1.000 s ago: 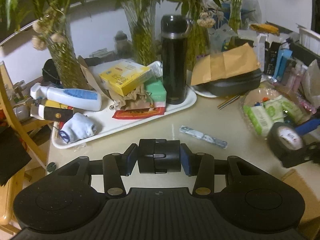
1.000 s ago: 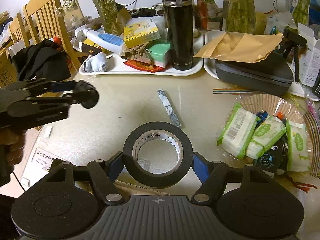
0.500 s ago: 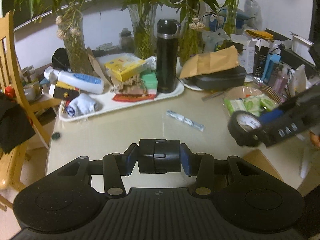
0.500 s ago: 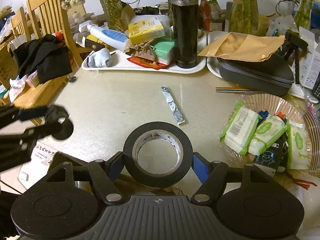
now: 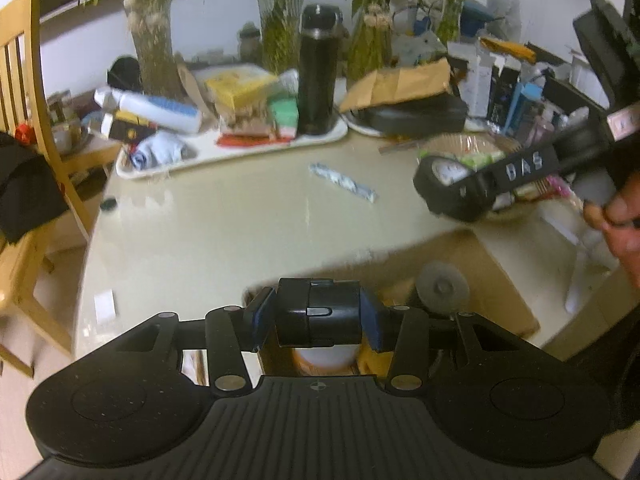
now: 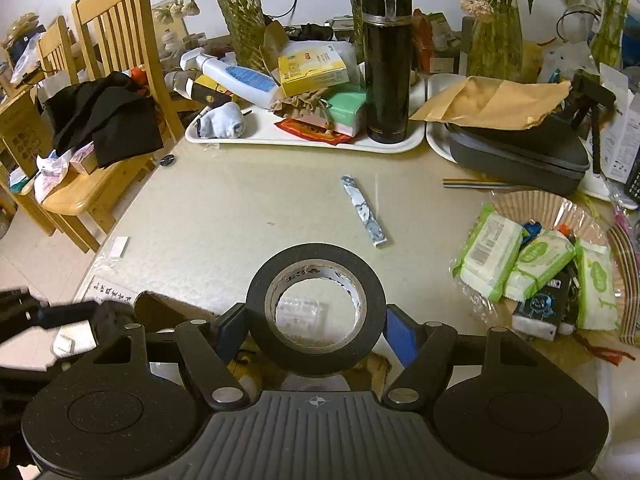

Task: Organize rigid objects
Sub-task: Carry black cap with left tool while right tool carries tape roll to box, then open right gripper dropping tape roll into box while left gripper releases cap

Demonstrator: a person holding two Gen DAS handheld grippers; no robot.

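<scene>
The left gripper (image 5: 318,318) clamps a black cylinder (image 5: 318,312); the right gripper (image 6: 316,322) grips a black tape roll (image 6: 316,308), both off the near table (image 6: 240,216) edge.

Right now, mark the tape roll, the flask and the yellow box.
tape roll (image 6: 256,300), right wrist view, left side of ring
flask (image 6: 387,68), right wrist view, mid-body
yellow box (image 6: 310,65), right wrist view, top face

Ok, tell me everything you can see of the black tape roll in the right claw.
The black tape roll is a matte black ring wound on a pale cardboard core with dark print inside. It stands on edge, its open hole facing the camera, clamped across its width between the right claw's blue pads. It hangs near the table's front edge, touching nothing but the pads. From the left wrist view it shows blurred, side-on.
</scene>
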